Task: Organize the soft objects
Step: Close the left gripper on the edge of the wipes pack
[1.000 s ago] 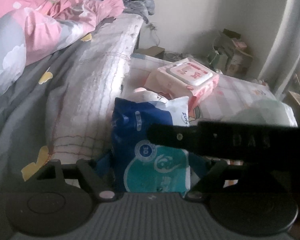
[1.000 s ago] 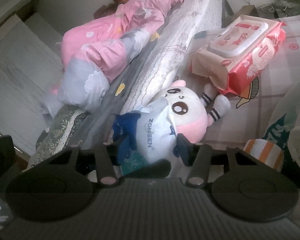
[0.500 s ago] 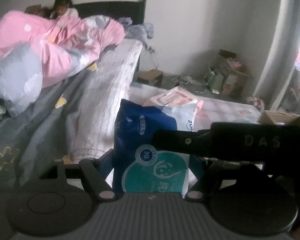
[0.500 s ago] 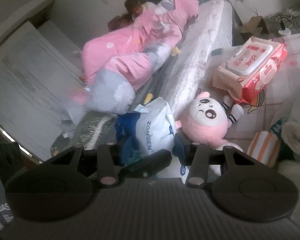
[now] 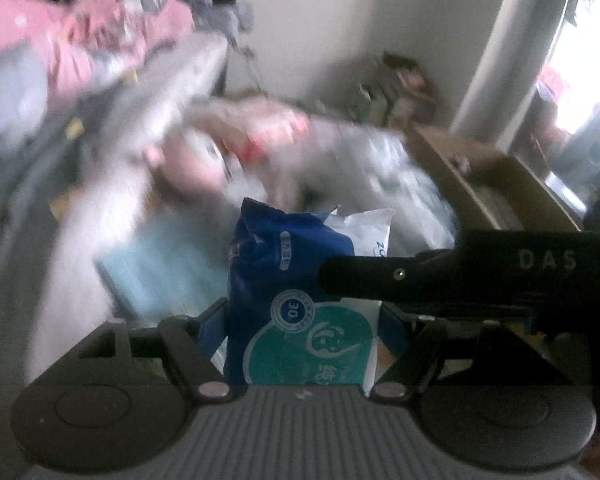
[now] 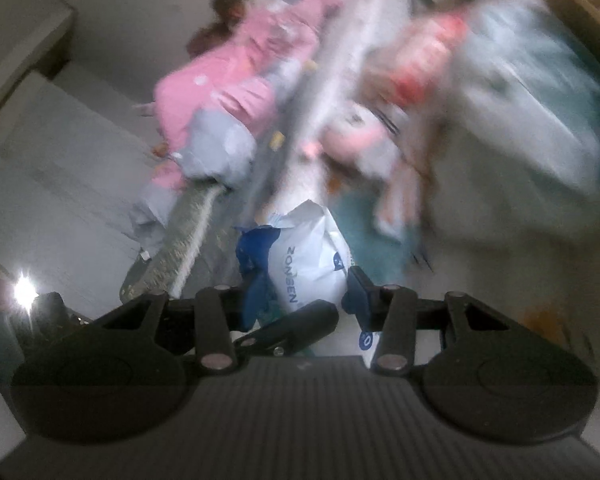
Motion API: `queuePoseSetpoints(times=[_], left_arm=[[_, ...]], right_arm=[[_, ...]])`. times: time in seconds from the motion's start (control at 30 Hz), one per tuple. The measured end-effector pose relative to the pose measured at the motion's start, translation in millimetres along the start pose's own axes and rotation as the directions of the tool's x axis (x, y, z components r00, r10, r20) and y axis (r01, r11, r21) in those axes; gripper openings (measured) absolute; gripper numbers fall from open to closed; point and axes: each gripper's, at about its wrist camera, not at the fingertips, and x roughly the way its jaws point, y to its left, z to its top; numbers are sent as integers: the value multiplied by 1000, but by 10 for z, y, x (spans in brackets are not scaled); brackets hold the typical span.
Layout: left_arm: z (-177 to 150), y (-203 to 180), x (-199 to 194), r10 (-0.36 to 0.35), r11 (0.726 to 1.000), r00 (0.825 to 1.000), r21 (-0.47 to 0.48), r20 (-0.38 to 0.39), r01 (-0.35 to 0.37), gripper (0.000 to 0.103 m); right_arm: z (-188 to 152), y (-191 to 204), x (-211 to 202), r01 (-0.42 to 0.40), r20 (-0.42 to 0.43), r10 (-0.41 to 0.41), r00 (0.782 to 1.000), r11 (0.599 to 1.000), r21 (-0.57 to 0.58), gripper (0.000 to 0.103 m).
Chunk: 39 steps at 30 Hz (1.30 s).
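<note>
Pinching the same soft blue-and-white pack (image 5: 300,300) from two sides, the left gripper (image 5: 302,316) clamps its broad teal-printed face low down, while the right gripper (image 6: 300,292) squeezes its narrower white flank; the pack stands upright with its long axis running away from both, its crimped top farthest off. It looks like a plump plastic-wrapped bundle, creased and yielding at the pads, carried clear of the floor between both hands. Beyond it, blurred, an open cardboard box (image 5: 496,184) lies to the right, nearer the right hand, likely where the pack belongs.
</note>
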Motion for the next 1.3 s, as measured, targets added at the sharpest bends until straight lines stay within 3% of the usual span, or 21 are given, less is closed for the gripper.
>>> queuePoseSetpoints(times=[0.17,0.3,0.57,0.67,0.8,1.03,1.3], left_arm=[[-362,-59,180,-81,996,990,-45,-120,76,77],[-527,-32,340,-103,994,981,-64,-162,94,77],[-557,13,209,-122,992,984,-12,-131,122,84],[-609,-20,143,-114,991,986,58,-124,122,86],[-720,-147,193,-79,983,987,156,-141,101,86],[-781,-237,307,-72,978,986,185,-147,99,81],[-760,-311,415,-34,977,991,203,-133,61,88]], right_arm=[[-375,-312,-129,69,-72,-64,995,996,65,46],[-524,-481,-72,124,-96,-117,989,990,69,46],[-551,-546,-7,171,-49,-170,984,985,30,55],[-562,-539,-84,175,-24,-174,984,984,17,56],[-636,-596,-84,153,-58,-151,987,988,36,56],[-716,-678,104,140,-108,-131,986,987,81,55],[-706,-750,154,145,-88,-137,987,986,83,50]])
